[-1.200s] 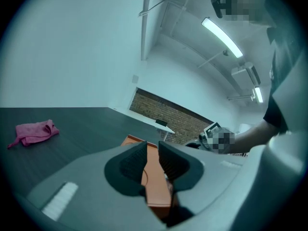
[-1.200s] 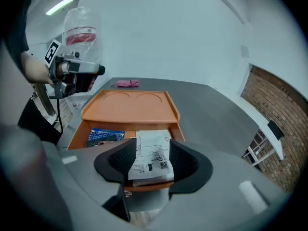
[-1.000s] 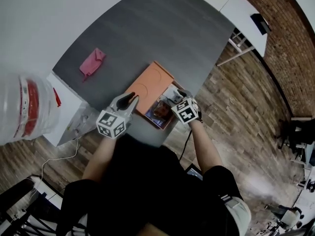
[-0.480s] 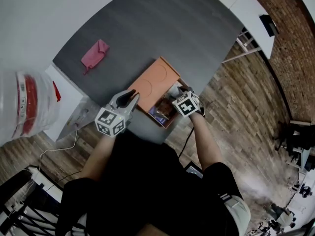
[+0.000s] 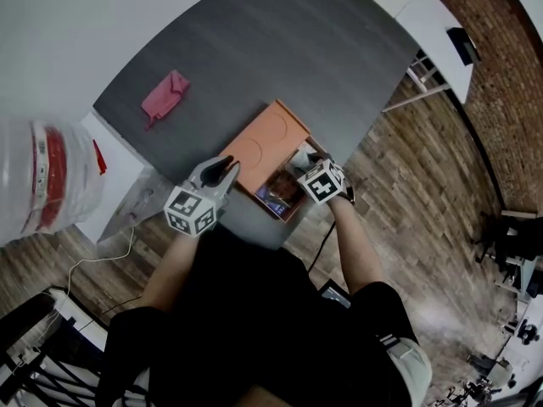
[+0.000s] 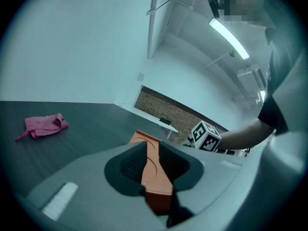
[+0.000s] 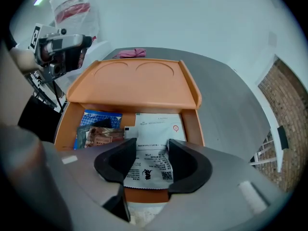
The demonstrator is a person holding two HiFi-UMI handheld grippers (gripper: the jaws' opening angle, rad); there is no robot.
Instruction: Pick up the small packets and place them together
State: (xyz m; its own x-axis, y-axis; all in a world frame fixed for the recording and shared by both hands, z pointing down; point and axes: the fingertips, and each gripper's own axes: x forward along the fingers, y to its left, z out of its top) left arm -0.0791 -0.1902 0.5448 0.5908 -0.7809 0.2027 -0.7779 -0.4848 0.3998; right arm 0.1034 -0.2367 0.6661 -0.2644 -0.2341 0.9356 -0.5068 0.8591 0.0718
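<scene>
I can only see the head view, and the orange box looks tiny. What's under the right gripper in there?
Observer: A white packet with black print lies between the jaws of the right gripper. They have just been closing but stand apart and are not pinching it.
Operator: Is anything else in the box?
Observer: Yes, a blue packet with a brown packet overlapping it, at the left end of the box in the right gripper view.
Operator: What holds the lid open?
Observer: The left gripper. Its jaws are shut on the edge of the lid.
</scene>
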